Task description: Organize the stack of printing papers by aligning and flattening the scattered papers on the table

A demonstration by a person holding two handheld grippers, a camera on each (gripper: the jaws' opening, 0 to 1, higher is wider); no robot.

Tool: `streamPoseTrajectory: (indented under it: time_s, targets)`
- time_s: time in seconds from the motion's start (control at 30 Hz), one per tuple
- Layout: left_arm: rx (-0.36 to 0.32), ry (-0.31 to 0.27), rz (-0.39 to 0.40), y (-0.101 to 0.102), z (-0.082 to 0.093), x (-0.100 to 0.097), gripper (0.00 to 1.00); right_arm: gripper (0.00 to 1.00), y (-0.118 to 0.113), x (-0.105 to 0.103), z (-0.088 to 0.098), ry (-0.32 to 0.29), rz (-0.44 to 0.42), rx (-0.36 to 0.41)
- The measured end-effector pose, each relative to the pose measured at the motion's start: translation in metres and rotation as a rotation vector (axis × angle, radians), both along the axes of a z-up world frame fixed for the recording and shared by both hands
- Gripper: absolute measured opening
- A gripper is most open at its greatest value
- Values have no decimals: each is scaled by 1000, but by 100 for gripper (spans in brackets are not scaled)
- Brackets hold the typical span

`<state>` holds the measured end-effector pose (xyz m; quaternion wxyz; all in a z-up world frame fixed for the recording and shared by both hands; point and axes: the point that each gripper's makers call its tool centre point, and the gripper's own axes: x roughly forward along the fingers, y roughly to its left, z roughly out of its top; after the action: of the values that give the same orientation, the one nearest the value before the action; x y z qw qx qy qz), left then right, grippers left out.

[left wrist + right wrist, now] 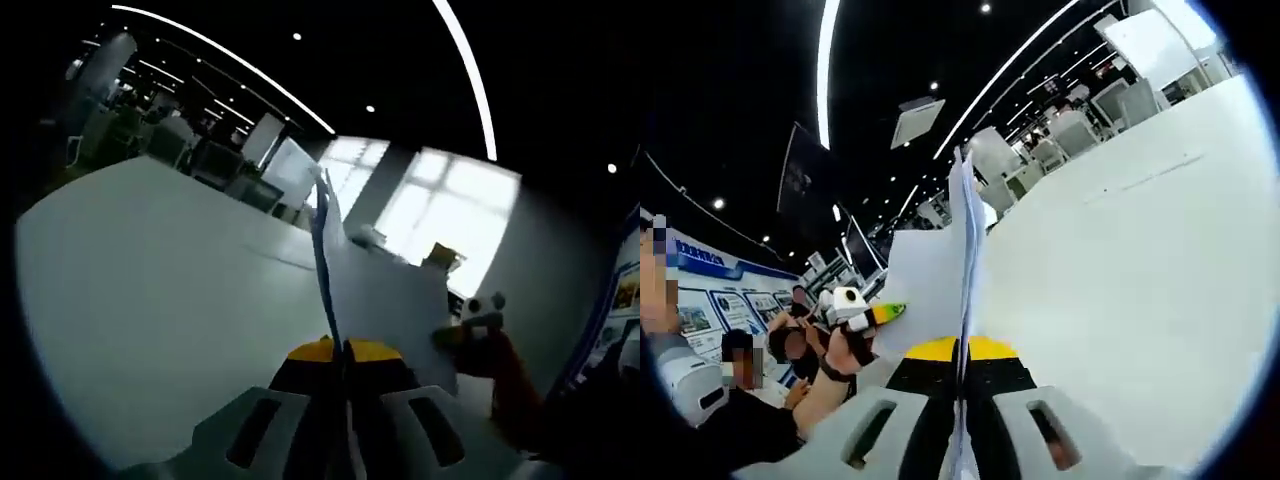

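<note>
Left gripper view: left gripper point(343, 352), jaws pinched shut on the edge of the paper stack point(385, 275), which stands up edge-on from the jaws, lifted above the white surface point(150, 290). Sheet edges at top look slightly fanned, not flush. Right gripper point(478, 335) shows at the stack's far edge, a person's hand around it. Bright windows point(440, 215) behind, office chairs point(170, 135) beyond the surface.

Right gripper view: right gripper point(962, 350), jaws closed on the opposite edge of the same stack, sheets rising straight up the middle. Left gripper comes in from the left, touching the stack's other side, w/ a hand point(835, 360) on it. Surface spreads to the right.

Risks: stack held by thin edge pinches only, so inner sheets could slip out or fan more if either grip eases; uneven pull btwn the two grippers could buckle or crease the paper; tapping down tilted would leave corners misaligned.

Writing: wall posters point(720, 295) at left carry a blue header, text too blurred to read. No brand legible.
</note>
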<state>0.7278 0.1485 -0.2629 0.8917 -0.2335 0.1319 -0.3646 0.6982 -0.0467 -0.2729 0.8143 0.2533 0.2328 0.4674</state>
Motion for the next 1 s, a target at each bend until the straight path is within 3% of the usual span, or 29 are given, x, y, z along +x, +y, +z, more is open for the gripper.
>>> streamPoseTrajectory:
  time_s: [0.07, 0.3, 0.43, 1.0]
  targets:
    - [7, -1, 6, -1, -3, 4, 7, 0, -1, 4, -5, 13, -15, -2]
    - [81, 28, 28, -7, -30, 16, 7, 0, -6, 11, -34, -14, -60, -156]
    - [210, 11, 50, -7, -50, 17, 7, 0, -4, 12, -45, -21, -63, -181]
    - [337, -13, 79, -5, -59, 35, 7, 6, -15, 37, -66, -111, -140, -340]
